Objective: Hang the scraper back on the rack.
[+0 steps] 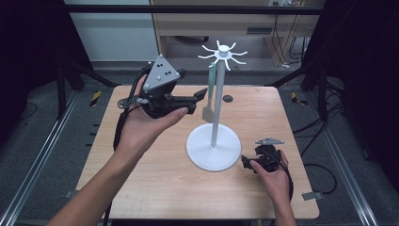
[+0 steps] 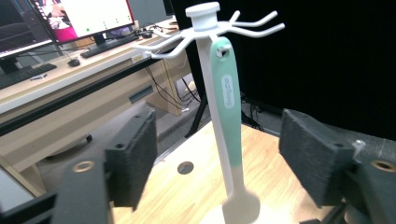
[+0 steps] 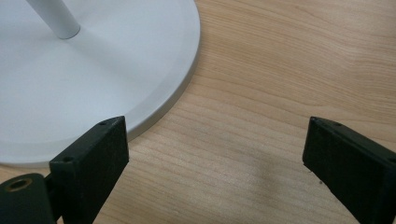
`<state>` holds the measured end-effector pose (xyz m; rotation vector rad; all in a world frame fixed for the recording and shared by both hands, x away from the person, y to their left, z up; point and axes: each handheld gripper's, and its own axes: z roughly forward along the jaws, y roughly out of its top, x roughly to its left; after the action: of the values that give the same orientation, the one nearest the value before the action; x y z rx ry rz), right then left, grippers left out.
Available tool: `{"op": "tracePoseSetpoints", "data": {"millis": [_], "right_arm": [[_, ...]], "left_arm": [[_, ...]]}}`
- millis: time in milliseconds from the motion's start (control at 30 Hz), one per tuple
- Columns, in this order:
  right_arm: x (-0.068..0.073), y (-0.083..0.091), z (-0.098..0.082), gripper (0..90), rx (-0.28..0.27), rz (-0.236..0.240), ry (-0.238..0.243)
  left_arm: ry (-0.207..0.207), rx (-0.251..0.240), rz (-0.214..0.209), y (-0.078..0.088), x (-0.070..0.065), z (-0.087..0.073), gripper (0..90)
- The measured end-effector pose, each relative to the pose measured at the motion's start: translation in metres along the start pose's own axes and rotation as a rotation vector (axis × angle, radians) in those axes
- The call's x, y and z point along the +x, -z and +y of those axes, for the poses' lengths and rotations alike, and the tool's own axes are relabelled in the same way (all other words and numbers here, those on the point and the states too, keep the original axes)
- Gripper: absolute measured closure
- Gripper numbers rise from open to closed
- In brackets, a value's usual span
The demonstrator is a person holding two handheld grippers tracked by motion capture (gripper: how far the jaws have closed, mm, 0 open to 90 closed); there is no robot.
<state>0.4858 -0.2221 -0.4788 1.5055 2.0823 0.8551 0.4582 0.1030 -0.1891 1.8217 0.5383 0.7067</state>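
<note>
spatula (image 2: 226, 126) hanging upright, blade down

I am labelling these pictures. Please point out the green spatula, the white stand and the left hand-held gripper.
green spatula (image 2: 226, 93): left gripper view, middle of its green handle.
white stand (image 1: 212, 151): high view, its round base.
left hand-held gripper (image 2: 217, 154): left gripper view, midway between its open jaws.

Wooden table (image 1: 155, 188), monitor (image 2: 88, 16), keyboard (image 2: 23, 74), mouse (image 2: 73, 62), desk (image 2: 56, 88)
</note>
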Motion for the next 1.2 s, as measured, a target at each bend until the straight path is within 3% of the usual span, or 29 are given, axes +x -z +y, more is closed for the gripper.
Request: {"op": "tracePoseSetpoints", "data": {"millis": [167, 333, 467, 900, 1033, 1200], "right_arm": [[-0.001, 0.000, -0.001, 7.3, 0.000, -0.003, 0.001], [-0.001, 0.001, -0.001, 7.3, -0.003, -0.007, -0.003], [-0.001, 0.002, -0.001, 7.3, -0.009, -0.016, -0.012], [-0.002, 0.003, -0.004, 7.1, -0.004, -0.031, -0.013], [-0.003, 0.003, -0.004, 5.3, -0.006, -0.039, -0.017], [-0.004, 0.005, -0.004, 5.2, -0.019, -0.049, -0.023]], "left_arm": [[0.022, 0.008, -0.017, 0.005, -0.002, -0.009, 16.4], [0.032, 0.018, -0.032, 0.011, -0.004, -0.028, 14.3], [0.049, 0.030, -0.050, 0.014, -0.005, -0.051, 12.7], [0.052, 0.119, -0.069, 0.018, 0.003, -0.127, 7.0], [0.042, 0.142, -0.040, 0.017, 0.005, -0.148, 6.2], [0.078, 0.154, -0.026, 0.016, 0.013, -0.176, 5.2]]}}
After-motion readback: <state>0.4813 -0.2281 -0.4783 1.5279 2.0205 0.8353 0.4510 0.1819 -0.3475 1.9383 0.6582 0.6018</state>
